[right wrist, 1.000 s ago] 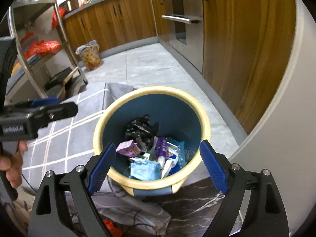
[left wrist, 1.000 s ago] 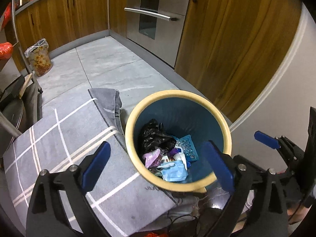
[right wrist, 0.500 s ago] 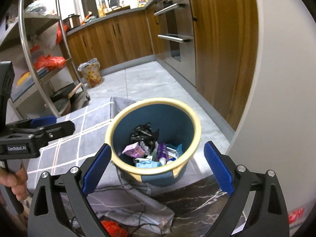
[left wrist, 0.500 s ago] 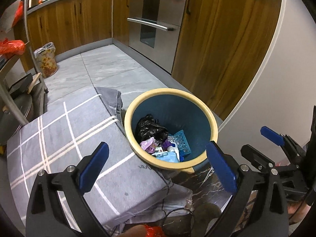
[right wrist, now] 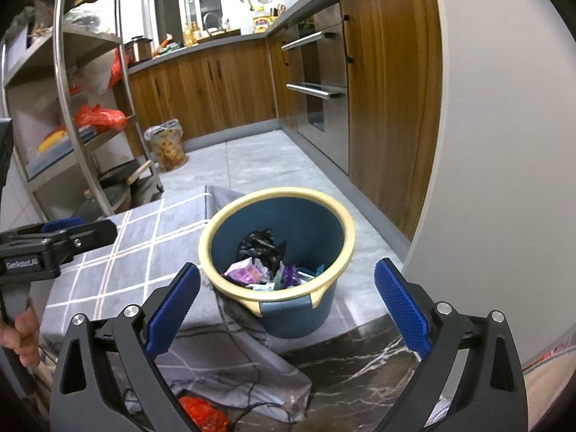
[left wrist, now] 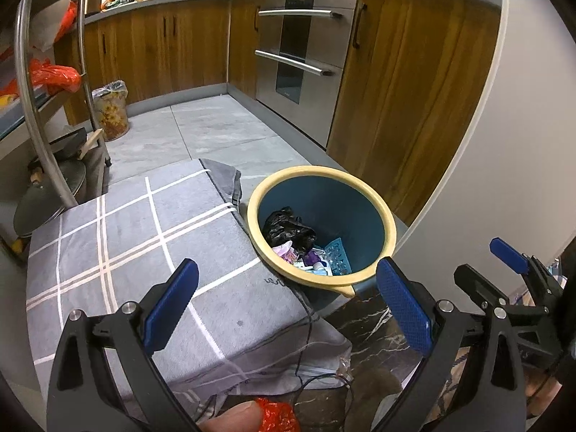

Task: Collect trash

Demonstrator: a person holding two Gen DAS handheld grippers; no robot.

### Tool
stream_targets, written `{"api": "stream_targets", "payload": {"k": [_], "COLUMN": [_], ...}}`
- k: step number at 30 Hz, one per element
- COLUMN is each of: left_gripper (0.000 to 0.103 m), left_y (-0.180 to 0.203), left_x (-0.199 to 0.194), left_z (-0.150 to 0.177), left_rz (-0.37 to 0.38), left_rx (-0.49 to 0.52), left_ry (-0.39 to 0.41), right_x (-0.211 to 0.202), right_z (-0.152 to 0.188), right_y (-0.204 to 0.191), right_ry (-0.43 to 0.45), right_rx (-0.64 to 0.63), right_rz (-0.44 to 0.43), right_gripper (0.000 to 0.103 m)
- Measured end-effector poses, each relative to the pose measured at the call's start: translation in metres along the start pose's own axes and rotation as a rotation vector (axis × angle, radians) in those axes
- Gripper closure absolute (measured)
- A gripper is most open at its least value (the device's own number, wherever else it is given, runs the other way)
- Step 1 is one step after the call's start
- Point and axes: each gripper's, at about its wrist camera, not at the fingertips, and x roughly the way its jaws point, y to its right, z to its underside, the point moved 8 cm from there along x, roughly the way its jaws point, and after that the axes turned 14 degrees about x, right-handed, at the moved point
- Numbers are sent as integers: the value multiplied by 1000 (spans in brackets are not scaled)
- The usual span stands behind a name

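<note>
A blue trash bin with a cream rim (left wrist: 363,190) (right wrist: 334,216) stands on the floor beside a grey checked cloth (left wrist: 136,237) (right wrist: 144,237). Inside lie a black bag (left wrist: 288,230) (right wrist: 261,244), a pink wrapper (right wrist: 244,271) and other trash. My left gripper (left wrist: 288,306) is open and empty, held above and back from the bin. My right gripper (right wrist: 288,298) is open and empty, also back from the bin. A red crumpled piece (left wrist: 279,415) (right wrist: 203,414) lies low in front.
Wooden cabinets and a steel oven (left wrist: 298,64) line the far side. A metal shelf rack (right wrist: 72,115) stands at the left with a bagged bin (left wrist: 111,108) near it. A white wall (right wrist: 504,180) is at the right. Black cables (left wrist: 306,360) trail over the cloth edge.
Both grippers have pulled up and back from the bin, which now looks smaller and farther. Both stay open and empty.
</note>
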Motion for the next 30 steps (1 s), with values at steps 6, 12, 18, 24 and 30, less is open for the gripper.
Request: {"api": "stream_targets", "payload": {"k": [6, 12, 18, 24, 30], "left_gripper": [6, 6, 6, 6, 6], "left_y": [1, 3, -1, -2, -5], "left_x": [-14, -19, -25, -29, -28], "left_z": [6, 8, 8, 9, 10], "left_rz": [-6, -6, -23, -48, -47], "left_rx": [-12, -10, -17, -5, -11], "left_ry": [19, 28, 51, 60, 54], "right_x": [-12, -15, -18, -19, -19], "right_z": [0, 2, 1, 2, 4], "right_y": [0, -3, -4, -6, -10], "right_ry": [36, 49, 65, 66, 65], "right_rx": [6, -6, -10, -16, -24], "right_rz": [1, 4, 4, -2, -5], "right_gripper": [6, 6, 5, 5, 5]}}
